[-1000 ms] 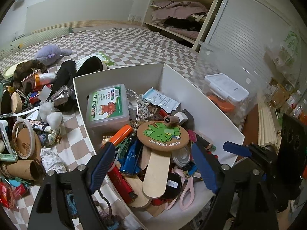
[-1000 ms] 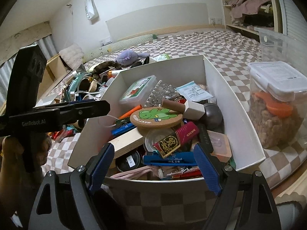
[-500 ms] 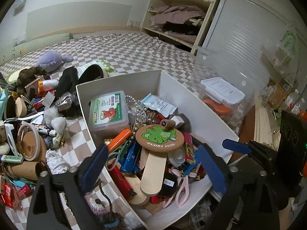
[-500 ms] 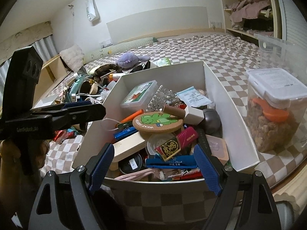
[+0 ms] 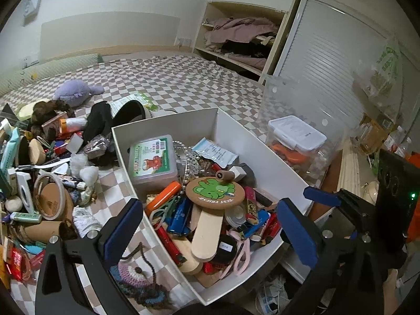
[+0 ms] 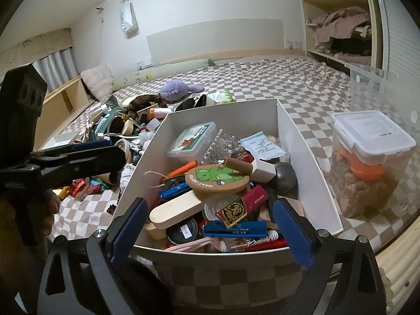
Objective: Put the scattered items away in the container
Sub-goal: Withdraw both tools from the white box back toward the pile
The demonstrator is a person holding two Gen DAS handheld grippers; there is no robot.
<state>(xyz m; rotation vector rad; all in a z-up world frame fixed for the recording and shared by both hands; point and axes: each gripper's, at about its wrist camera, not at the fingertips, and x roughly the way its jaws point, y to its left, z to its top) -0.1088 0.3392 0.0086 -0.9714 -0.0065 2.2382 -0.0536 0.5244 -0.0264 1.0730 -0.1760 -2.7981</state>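
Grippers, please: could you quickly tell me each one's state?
Left gripper: open, holding nothing.
Right gripper: open, holding nothing.

The white box (image 6: pixel 312 157) is showing smooth, matt walls that look like painted board or plastic. Inside it, a cork coaster (image 6: pixel 218 179) is looking rough and dull under its printed green picture, and a pale wooden paddle (image 5: pixel 207 233) is lying smooth and unvarnished. A lidded case (image 5: pixel 152 158) is looking like cloudy, slightly glossy plastic, and a string of beads (image 6: pixel 223 147) is glinting like pearl. The checked bedspread (image 6: pixel 275 89) is looking like soft woven cloth, creased in places. The purple toy (image 6: pixel 176 90) is looking plush. A clear tub (image 6: pixel 367 165) is shining like hard plastic. The blue pads on the fingers (image 6: pixel 126 233) are looking matt and rubbery against black plastic frames.
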